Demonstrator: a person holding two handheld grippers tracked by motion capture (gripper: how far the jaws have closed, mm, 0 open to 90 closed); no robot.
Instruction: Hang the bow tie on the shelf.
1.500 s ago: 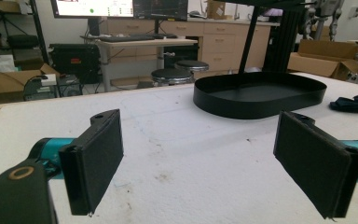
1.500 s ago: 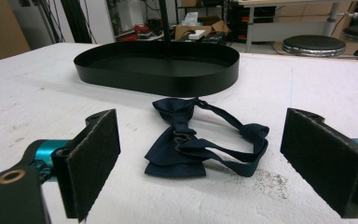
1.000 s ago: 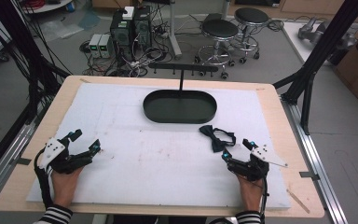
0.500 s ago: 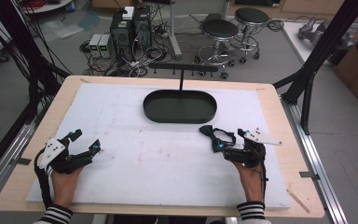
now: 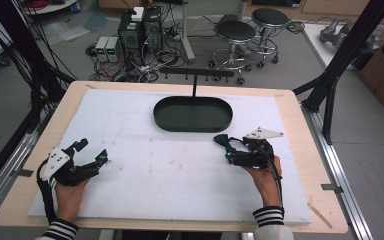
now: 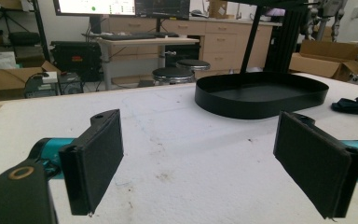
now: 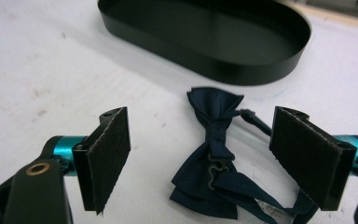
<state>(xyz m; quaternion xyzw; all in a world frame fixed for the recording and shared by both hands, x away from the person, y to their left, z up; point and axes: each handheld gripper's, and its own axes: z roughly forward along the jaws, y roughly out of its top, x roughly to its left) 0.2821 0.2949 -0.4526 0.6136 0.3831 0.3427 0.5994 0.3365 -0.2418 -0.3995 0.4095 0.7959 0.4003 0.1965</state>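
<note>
One navy bow tie (image 7: 214, 154) lies just beside the empty black tray (image 7: 279, 60), ungrasped. Right gripper (image 7: 200, 161) straddles it, released; left gripper (image 6: 200, 163), well apart from tray, released.

Even overhead light; soft shadow beside black tray (image 5: 192, 114). Gripper views soft, background beyond tray blurred.

satin-sheened cloth bow tie (image 7: 214, 154)
</note>
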